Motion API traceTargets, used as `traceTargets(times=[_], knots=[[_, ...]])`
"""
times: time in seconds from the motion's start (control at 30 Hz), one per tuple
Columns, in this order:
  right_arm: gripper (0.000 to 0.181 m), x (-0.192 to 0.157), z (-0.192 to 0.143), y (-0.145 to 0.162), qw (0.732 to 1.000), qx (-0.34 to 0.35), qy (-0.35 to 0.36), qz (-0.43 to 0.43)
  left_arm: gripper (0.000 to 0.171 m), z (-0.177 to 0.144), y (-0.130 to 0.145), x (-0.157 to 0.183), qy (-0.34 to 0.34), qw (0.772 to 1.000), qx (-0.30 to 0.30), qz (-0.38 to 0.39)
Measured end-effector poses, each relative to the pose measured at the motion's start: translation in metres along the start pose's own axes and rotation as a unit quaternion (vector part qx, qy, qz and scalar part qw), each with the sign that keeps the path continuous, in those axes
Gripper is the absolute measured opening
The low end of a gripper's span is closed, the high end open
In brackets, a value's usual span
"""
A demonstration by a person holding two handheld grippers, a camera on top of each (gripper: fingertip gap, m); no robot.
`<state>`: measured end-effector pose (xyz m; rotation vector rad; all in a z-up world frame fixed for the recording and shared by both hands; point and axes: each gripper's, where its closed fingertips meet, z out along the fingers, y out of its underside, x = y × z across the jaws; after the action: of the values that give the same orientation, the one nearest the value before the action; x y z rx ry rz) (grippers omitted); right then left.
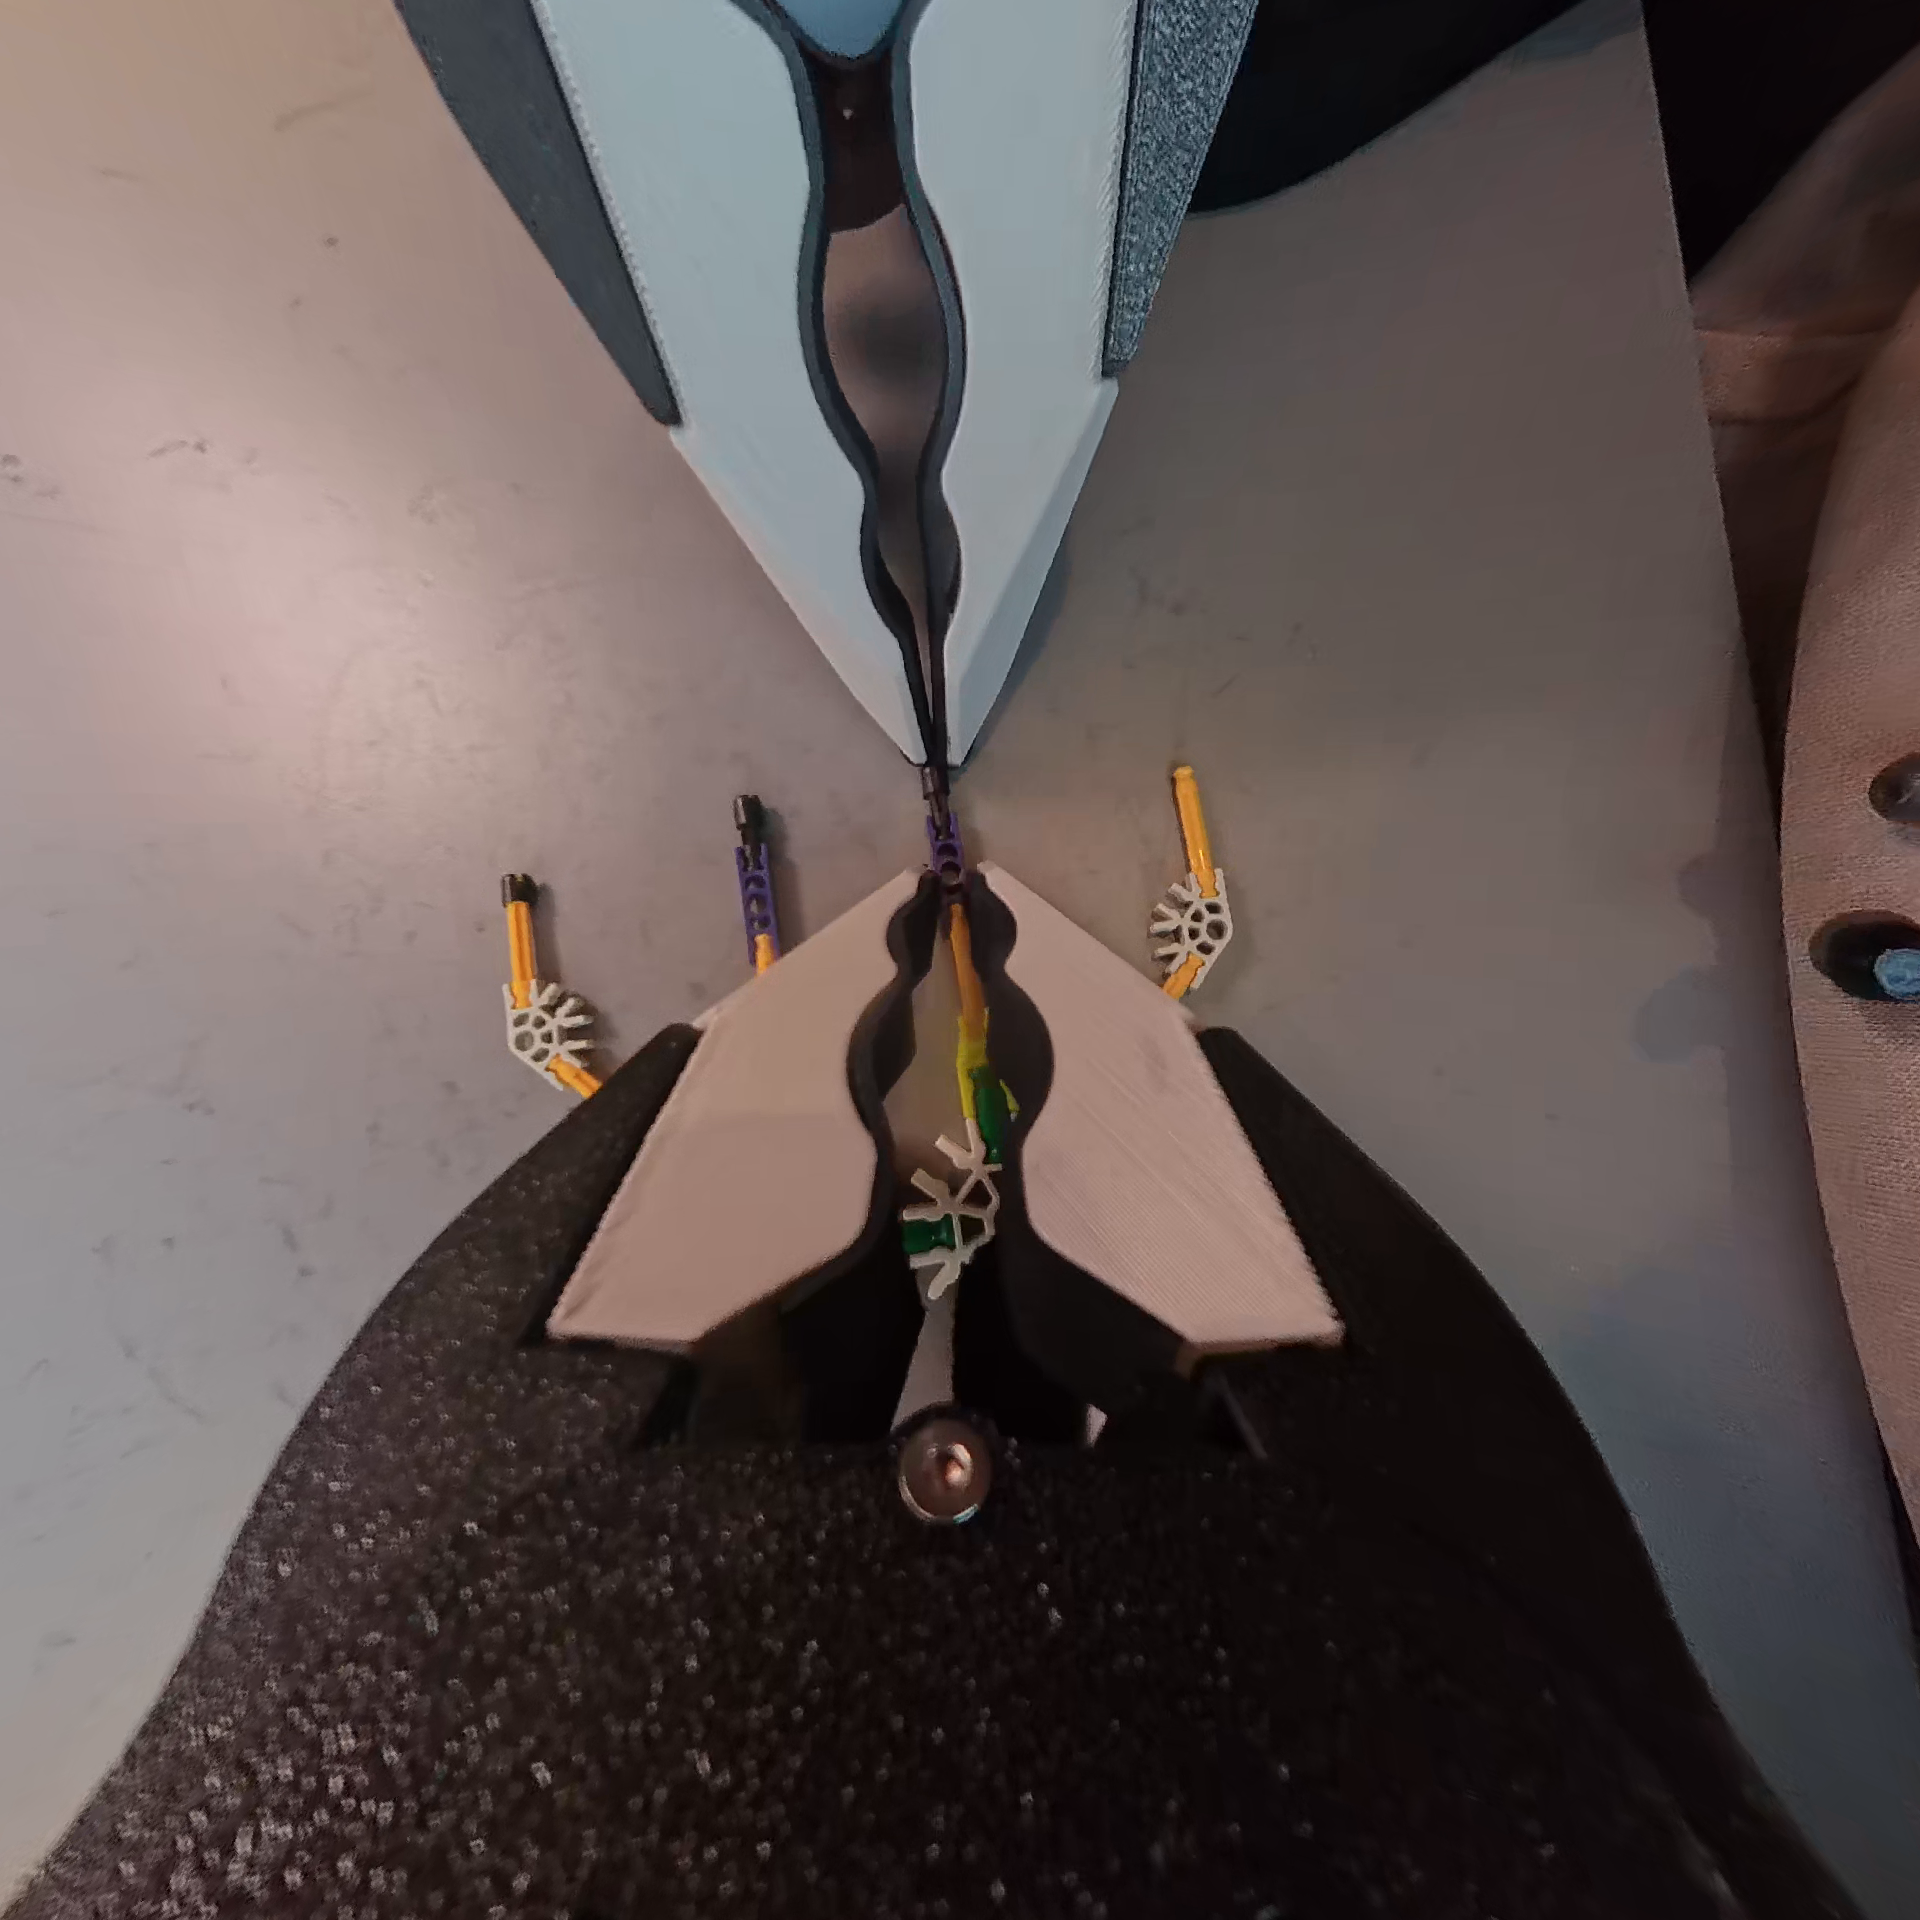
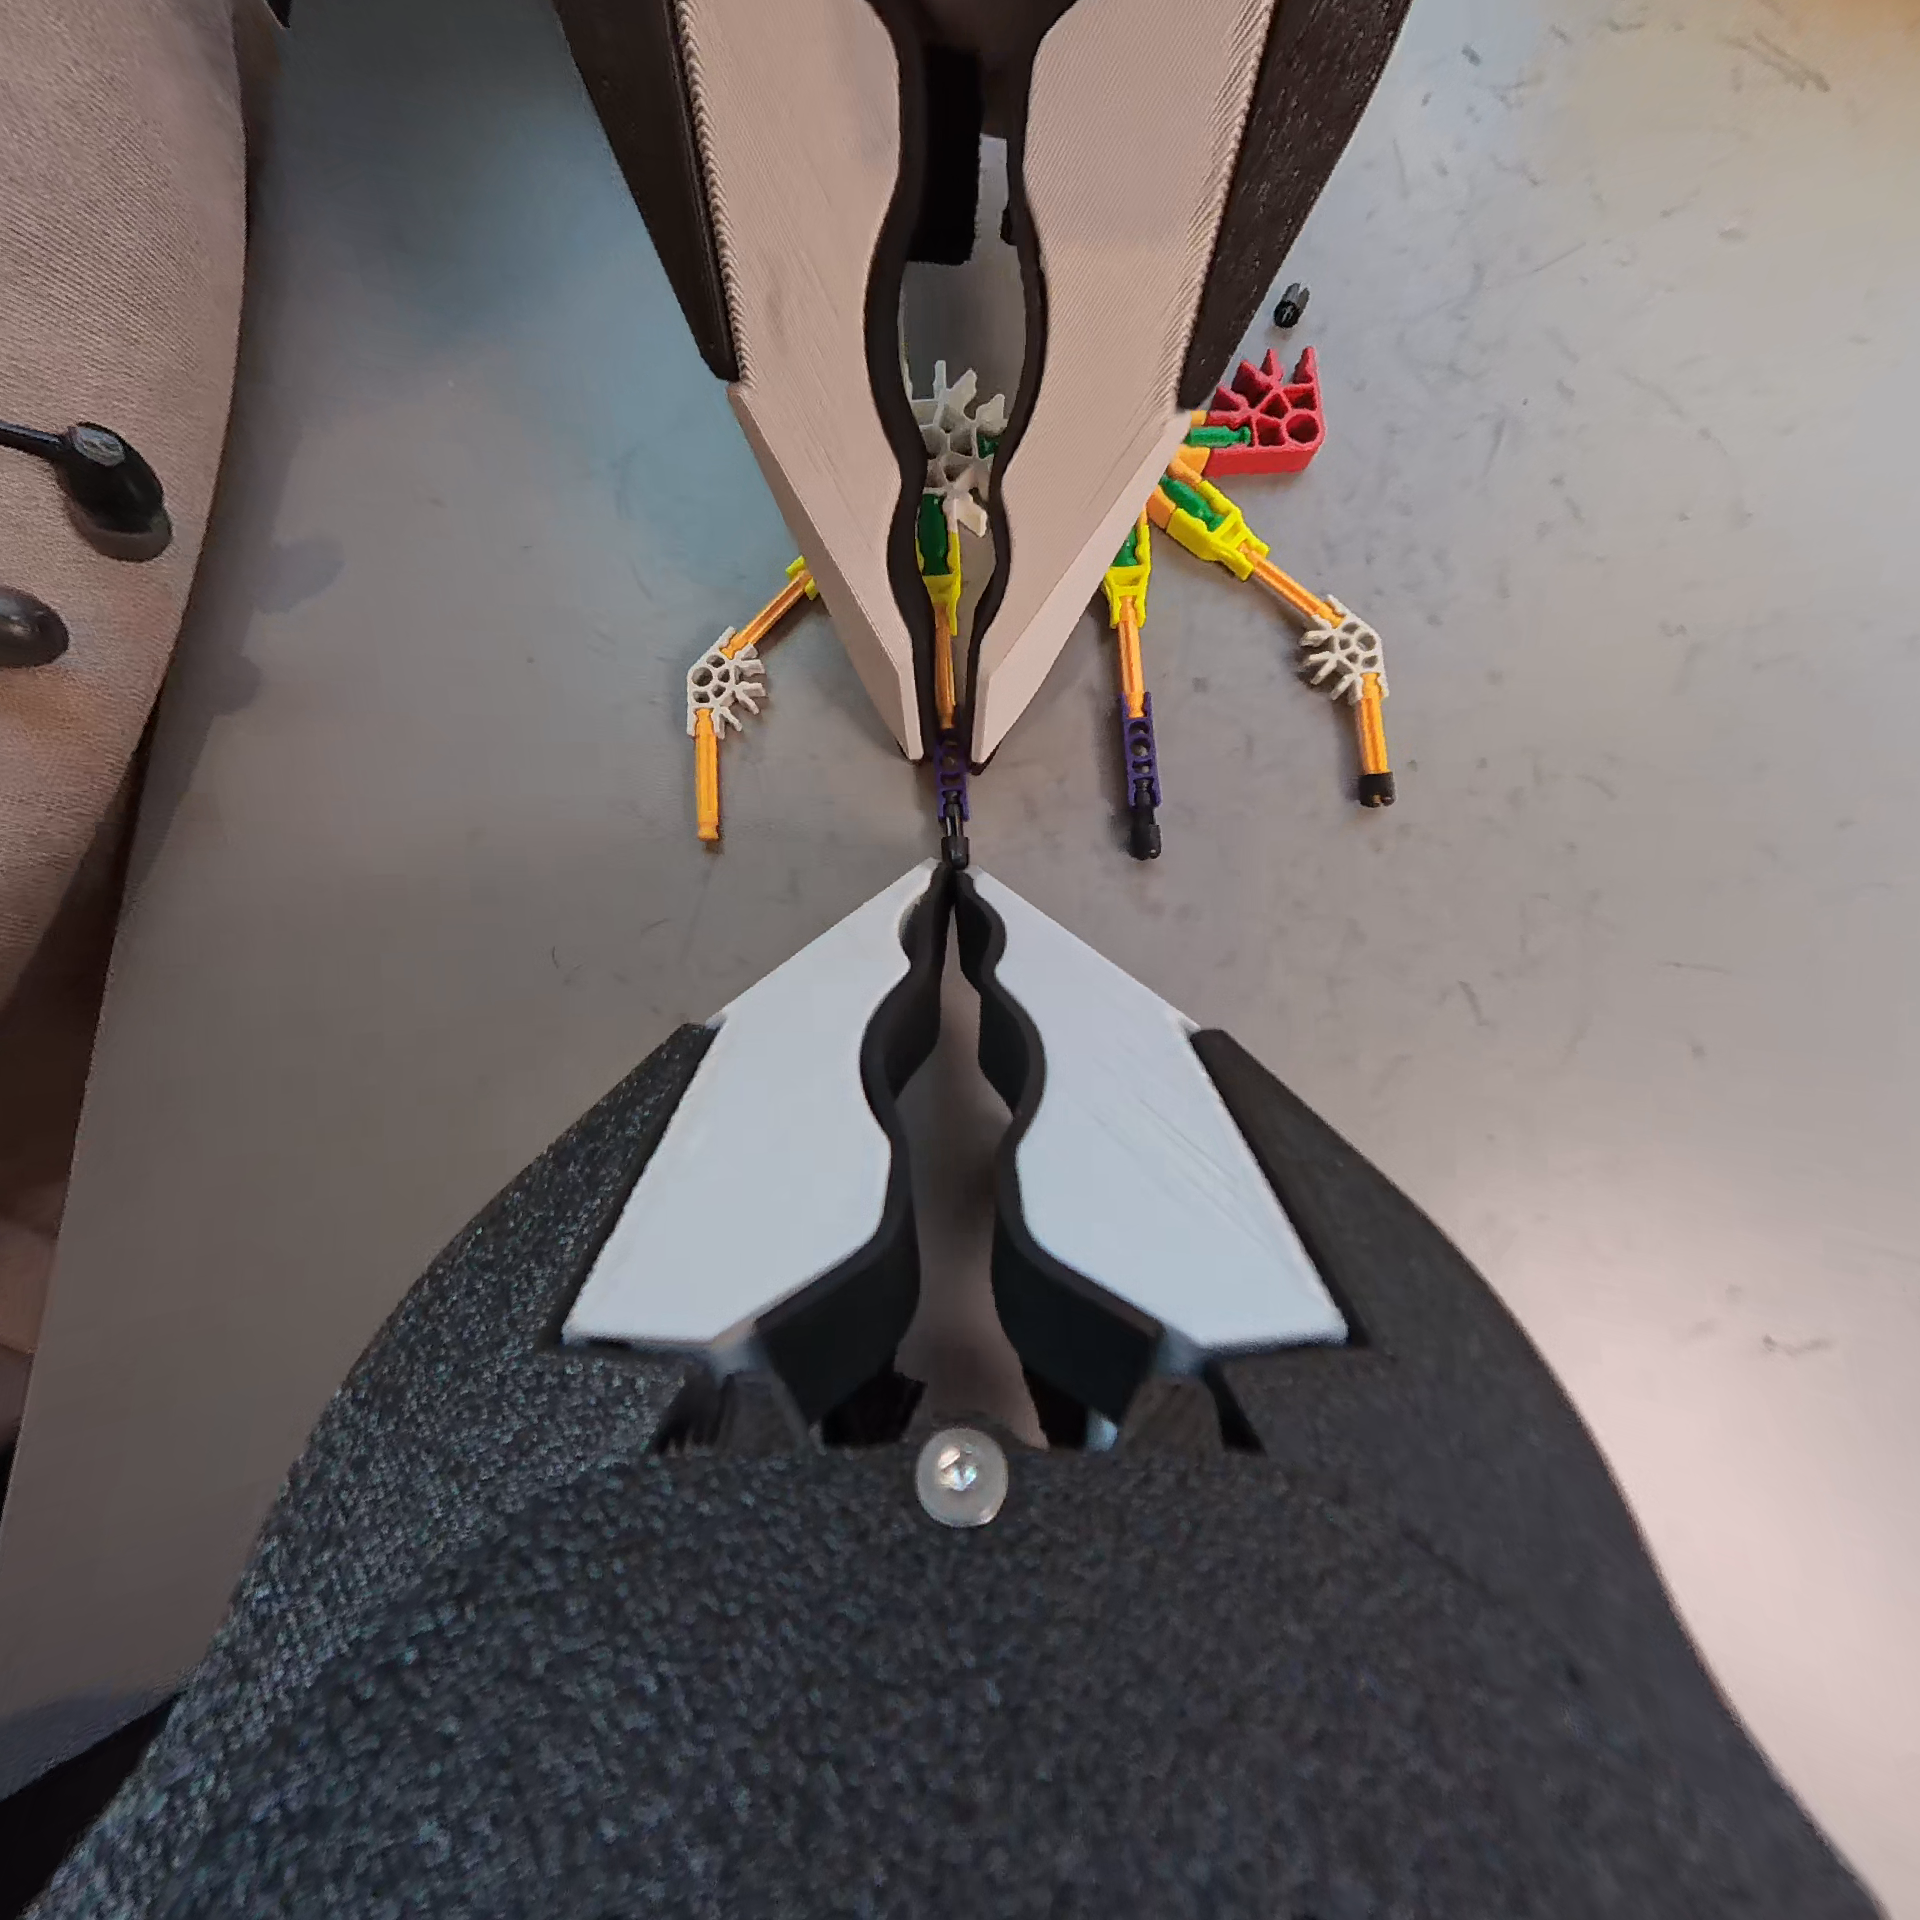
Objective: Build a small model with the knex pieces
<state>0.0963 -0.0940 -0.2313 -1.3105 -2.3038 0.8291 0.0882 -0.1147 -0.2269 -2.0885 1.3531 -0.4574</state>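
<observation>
A toy build of rods and connectors lies on the grey table (image 2: 1558, 935), with a white hub (image 2: 956, 436) and several legs. My left gripper (image 1: 948, 875), with beige fingers, is shut on the middle leg, where its orange rod (image 1: 964, 961) meets the purple connector (image 1: 943, 836). It also shows in the right wrist view (image 2: 948, 753). My right gripper (image 2: 951, 875), with white fingers, faces it tip to tip and is shut on the small black cap (image 2: 953, 836) at the purple connector's (image 2: 953, 774) outer end. It also shows in the left wrist view (image 1: 940, 764).
Other legs fan out: an orange one with a grey connector (image 2: 722, 686), a purple one with a black cap (image 2: 1140, 769), another grey-jointed one (image 2: 1345, 655). A red connector (image 2: 1273, 416) and a loose black cap (image 2: 1290, 304) lie behind. Beige fabric with dark buttons (image 2: 94, 488) borders the table.
</observation>
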Motion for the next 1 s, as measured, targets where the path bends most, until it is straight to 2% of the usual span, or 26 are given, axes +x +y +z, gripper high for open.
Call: traceTargets(times=[0.13,0.23,0.3,0.4,0.47,0.6,0.7,0.8,1.0], knots=[[0.003,0.001,-0.001,0.0,1.0,0.005,0.009,-0.003,0.006,-0.006,-0.006,-0.003,-0.001,1.0,0.021,0.005],[0.009,0.0,0.0,-0.001,1.0,0.012,0.002,0.0,0.014,-0.029,-0.013,-0.016,0.001,0.998,0.062,0.0],[0.01,0.0,0.0,-0.001,1.0,0.016,0.002,-0.001,0.016,-0.049,-0.01,-0.036,-0.02,0.996,0.086,-0.027],[0.01,0.0,-0.001,-0.001,1.0,0.02,0.005,-0.001,0.017,-0.079,0.021,-0.081,-0.095,0.991,0.075,-0.061],[0.01,0.003,-0.002,0.001,1.0,0.021,0.014,-0.001,0.018,-0.091,0.044,-0.093,-0.095,0.989,0.075,-0.087],[0.01,0.009,-0.003,0.001,0.999,0.028,0.027,0.001,0.019,-0.09,0.078,-0.093,-0.065,0.991,0.063,-0.1],[0.01,0.009,-0.004,0.001,0.999,0.032,0.028,0.003,0.019,-0.082,0.077,-0.078,-0.032,0.995,0.048,-0.081],[0.01,0.011,-0.004,0.001,0.999,0.036,0.031,0.005,0.015,-0.072,0.085,-0.067,-0.02,0.998,0.006,-0.06],[0.01,0.012,-0.004,0.001,0.999,0.038,0.032,0.006,0.008,-0.066,0.081,-0.063,-0.009,0.998,0.012,-0.053]])
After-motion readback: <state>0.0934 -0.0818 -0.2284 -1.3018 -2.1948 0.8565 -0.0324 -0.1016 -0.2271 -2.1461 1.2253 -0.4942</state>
